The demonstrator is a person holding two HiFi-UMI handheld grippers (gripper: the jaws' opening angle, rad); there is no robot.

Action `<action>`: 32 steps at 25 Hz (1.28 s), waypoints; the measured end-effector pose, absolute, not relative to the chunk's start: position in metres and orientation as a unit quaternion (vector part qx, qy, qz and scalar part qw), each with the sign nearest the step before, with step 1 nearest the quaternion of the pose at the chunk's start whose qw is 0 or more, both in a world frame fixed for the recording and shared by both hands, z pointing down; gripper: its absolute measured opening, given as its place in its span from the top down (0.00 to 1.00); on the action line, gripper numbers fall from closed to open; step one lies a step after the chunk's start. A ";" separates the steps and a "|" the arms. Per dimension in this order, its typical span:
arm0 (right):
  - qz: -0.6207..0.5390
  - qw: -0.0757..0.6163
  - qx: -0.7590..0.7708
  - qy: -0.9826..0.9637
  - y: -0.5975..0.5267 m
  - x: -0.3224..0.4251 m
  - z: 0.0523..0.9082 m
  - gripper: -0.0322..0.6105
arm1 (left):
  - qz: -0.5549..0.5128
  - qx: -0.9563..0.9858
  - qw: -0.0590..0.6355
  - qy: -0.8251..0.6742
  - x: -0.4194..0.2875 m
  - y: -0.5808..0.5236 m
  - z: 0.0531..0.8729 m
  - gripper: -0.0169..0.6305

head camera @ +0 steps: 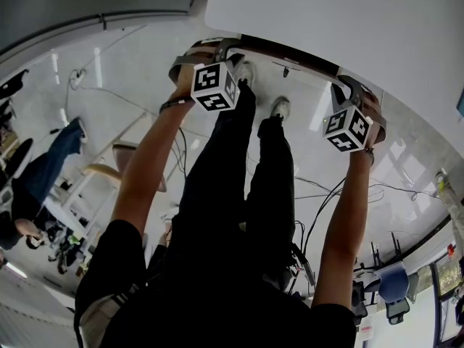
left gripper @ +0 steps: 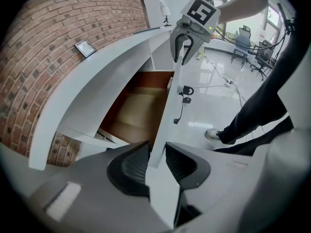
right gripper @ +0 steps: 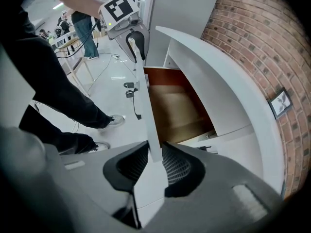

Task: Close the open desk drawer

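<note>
Glossy white floor (head camera: 109, 71) and a brick wall (left gripper: 58, 28) frame a white counter (head camera: 326, 20), which stands against the bricks. Both bare forearms reach forward and steeply down from black short sleeves to the counter's near edge, well apart from each other. The left gripper (head camera: 210, 49) and right gripper (head camera: 355, 89) both point downward, marker cubes facing up.

Under the countertop the drawer (left gripper: 141, 106) stands pulled out, showing a brown wooden inside and a thin white front (left gripper: 168, 113). A key (left gripper: 184, 90) with a dangling cord sits in the front's outer face, about midway along it. The person's black trouser legs and light shoes stand just outside it.

Each gripper straddles the front's top edge, one toward each end of the drawer. The left fingers (left gripper: 131, 166) are partly apart with the front between them. The inner pad lies against it and a sliver of gap shows at the outer pad. The right fingers (right gripper: 177, 166) are set about as far apart, both ribbed pads pressed to the front's two faces.
</note>
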State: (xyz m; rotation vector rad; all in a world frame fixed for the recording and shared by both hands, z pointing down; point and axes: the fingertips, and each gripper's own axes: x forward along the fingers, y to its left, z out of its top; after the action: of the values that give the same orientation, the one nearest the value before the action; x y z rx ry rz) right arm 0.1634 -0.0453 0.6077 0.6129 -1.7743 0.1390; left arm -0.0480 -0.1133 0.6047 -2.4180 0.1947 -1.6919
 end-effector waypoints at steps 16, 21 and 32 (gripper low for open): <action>0.049 0.589 0.294 -0.751 -0.055 0.168 0.603 0.79 | -0.564 -0.816 0.106 0.069 -0.044 -0.122 0.600 0.79; 0.041 0.587 0.300 -0.751 -0.058 0.169 0.603 0.79 | -0.562 -0.817 0.100 0.082 -0.043 -0.130 0.601 0.78; 0.027 0.583 0.318 -0.747 -0.063 0.168 0.604 0.79 | -0.561 -0.816 0.100 0.092 -0.045 -0.138 0.601 0.77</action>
State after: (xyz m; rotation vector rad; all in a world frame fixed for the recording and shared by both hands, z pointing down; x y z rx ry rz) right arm 0.1676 -0.0626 0.6038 0.7427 -1.7436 0.0622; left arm -0.0446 -0.1376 0.6009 -2.4133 0.2720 -1.6585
